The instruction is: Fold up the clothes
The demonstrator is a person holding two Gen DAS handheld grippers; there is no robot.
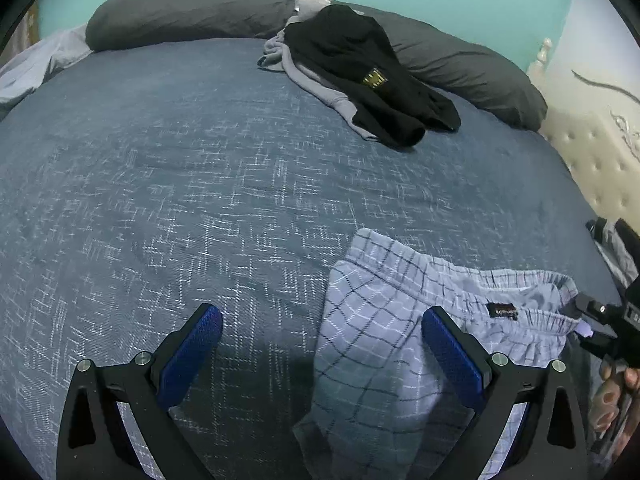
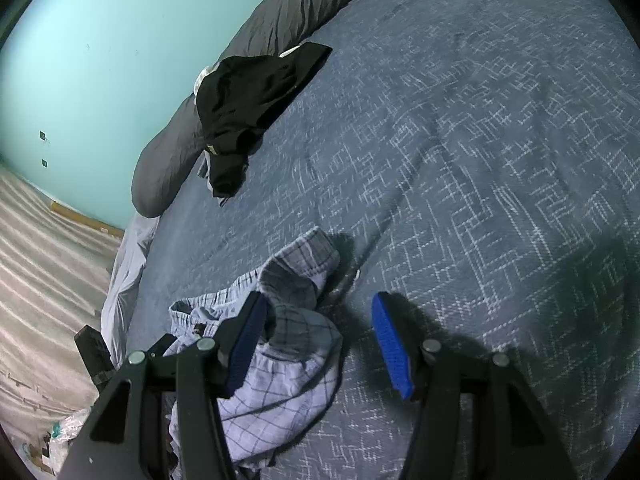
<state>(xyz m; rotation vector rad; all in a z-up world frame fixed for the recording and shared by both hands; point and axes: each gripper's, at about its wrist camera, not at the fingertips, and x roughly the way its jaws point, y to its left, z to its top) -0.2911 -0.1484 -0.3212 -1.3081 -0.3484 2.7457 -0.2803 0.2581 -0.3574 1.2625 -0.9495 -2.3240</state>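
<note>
plaid shorts lie under both tools, left tool and right tool gaping, gripping nothing.

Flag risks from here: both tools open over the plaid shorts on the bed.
1. The plaid shorts lie bunched, not flat; folding now would likely trap creases.
2. The left tool straddles only one edge of the cloth, so closing may pinch a single layer or the bedspread.
3. The right tool has one finger over the shorts, the other over bare bedspread; a grab could miss.

Plaid shorts beside parted gripper
</note>
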